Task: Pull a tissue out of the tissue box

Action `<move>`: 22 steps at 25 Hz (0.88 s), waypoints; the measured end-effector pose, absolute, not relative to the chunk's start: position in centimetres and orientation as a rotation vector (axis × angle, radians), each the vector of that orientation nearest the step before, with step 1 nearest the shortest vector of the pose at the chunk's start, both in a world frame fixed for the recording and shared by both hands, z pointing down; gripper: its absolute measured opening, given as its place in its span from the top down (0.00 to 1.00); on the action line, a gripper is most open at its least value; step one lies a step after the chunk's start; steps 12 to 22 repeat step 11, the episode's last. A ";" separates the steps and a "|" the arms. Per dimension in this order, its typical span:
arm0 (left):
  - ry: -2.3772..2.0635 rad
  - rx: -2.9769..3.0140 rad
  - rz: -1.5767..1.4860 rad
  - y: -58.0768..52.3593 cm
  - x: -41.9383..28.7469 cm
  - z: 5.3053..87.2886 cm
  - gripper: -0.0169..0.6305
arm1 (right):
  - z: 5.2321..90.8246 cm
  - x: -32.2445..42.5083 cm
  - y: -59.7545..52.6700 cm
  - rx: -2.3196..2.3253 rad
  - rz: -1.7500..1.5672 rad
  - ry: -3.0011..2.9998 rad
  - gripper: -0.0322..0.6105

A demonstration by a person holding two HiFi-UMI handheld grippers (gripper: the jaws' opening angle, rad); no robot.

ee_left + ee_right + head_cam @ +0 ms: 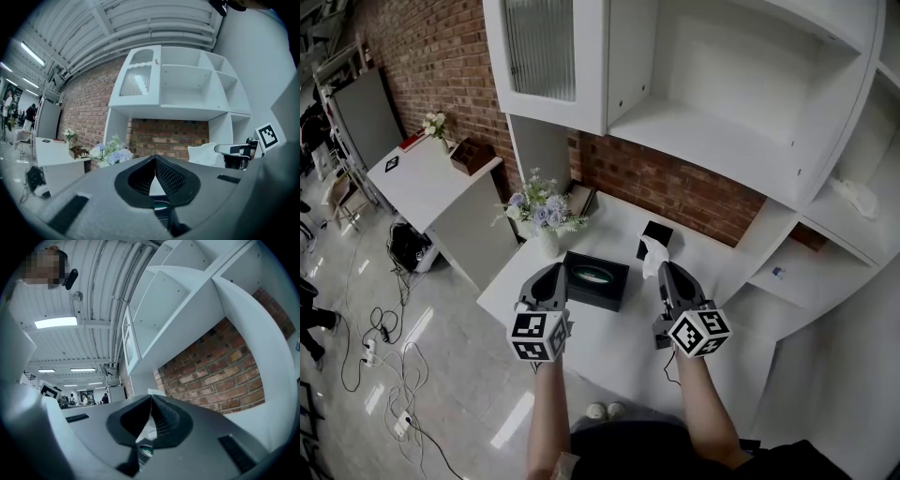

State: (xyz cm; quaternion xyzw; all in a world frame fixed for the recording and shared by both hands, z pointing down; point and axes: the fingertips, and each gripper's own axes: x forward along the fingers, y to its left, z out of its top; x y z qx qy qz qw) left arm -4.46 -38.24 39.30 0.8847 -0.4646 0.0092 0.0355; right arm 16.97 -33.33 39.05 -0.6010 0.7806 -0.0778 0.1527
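The left gripper (551, 274) is held closed and empty over the left part of the tabletop (609, 352), with a long black box (595, 281) just to its right. Further right, toward the back edge, a white tissue (651, 253) is seen standing upright, apparently out of the small black tissue box (660, 231), though that junction is poorly resolved. The right gripper (668, 272), likewise closed on nothing, is held just in front and slightly right of the tissue, and is judged the nearer one.
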 end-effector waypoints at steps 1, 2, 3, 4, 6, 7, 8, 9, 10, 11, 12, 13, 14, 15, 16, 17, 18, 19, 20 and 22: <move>-1.427 2.719 0.031 -38.2 -4.4 39.3 0.96 | 39.1 17.0 -33.3 -1.723 -0.225 2.241 0.95; -1.426 2.719 0.034 -38.2 -4.4 39.4 0.96 | 39.1 16.9 -33.4 -1.721 -0.228 2.243 0.95; -1.426 2.717 0.035 -38.2 -4.4 39.4 0.96 | 39.2 16.9 -33.4 -1.721 -0.230 2.244 0.95; -1.427 2.715 0.034 -38.2 -4.4 39.4 0.96 | 39.2 16.9 -33.4 -1.720 -0.232 2.246 0.95; -1.426 2.714 0.033 -38.2 -4.4 39.5 0.96 | 39.3 16.8 -33.5 -1.719 -0.235 2.251 0.95; -1.424 2.716 0.035 -38.2 -4.4 39.5 0.96 | 39.3 16.7 -33.5 -1.718 -0.237 2.252 0.95; -1.423 2.717 0.037 -38.3 -4.4 39.6 0.96 | 39.4 16.6 -33.5 -1.716 -0.240 2.253 0.95; -1.423 2.716 0.038 -38.3 -4.4 39.7 0.96 | 39.4 16.6 -33.6 -1.715 -0.242 2.252 0.95; -1.424 2.715 0.039 -38.4 -4.5 39.7 0.96 | 39.5 16.6 -33.6 -1.714 -0.244 2.253 0.95; -1.424 2.714 0.040 -38.4 -4.5 39.8 0.96 | 39.5 16.5 -33.7 -1.713 -0.245 2.253 0.95; -1.424 2.714 0.040 -38.4 -4.5 39.8 0.96 | 39.5 16.5 -33.7 -1.713 -0.245 2.253 0.95; -1.424 2.714 0.040 -38.4 -4.5 39.8 0.96 | 39.5 16.5 -33.7 -1.713 -0.245 2.253 0.95; -1.424 2.714 0.040 -38.4 -4.5 39.8 0.96 | 39.5 16.5 -33.7 -1.713 -0.245 2.253 0.95; -1.424 2.714 0.040 -38.4 -4.5 39.8 0.96 | 39.5 16.5 -33.7 -1.713 -0.245 2.253 0.95; -1.424 2.714 0.040 -38.4 -4.5 39.8 0.96 | 39.5 16.5 -33.7 -1.713 -0.245 2.253 0.95; -1.424 2.714 0.040 -38.4 -4.5 39.8 0.96 | 39.5 16.5 -33.7 -1.713 -0.245 2.253 0.95; -1.424 2.714 0.040 -38.4 -4.5 39.8 0.96 | 39.5 16.5 -33.7 -1.713 -0.245 2.253 0.95; -1.424 2.714 0.040 -38.4 -4.5 39.8 0.96 | 39.5 16.5 -33.7 -1.713 -0.245 2.253 0.95; -1.424 2.714 0.040 -38.4 -4.5 39.8 0.96 | 39.5 16.5 -33.7 -1.713 -0.245 2.253 0.95; -1.424 2.714 0.040 -38.4 -4.5 39.8 0.96 | 39.5 16.5 -33.7 -1.713 -0.245 2.253 0.95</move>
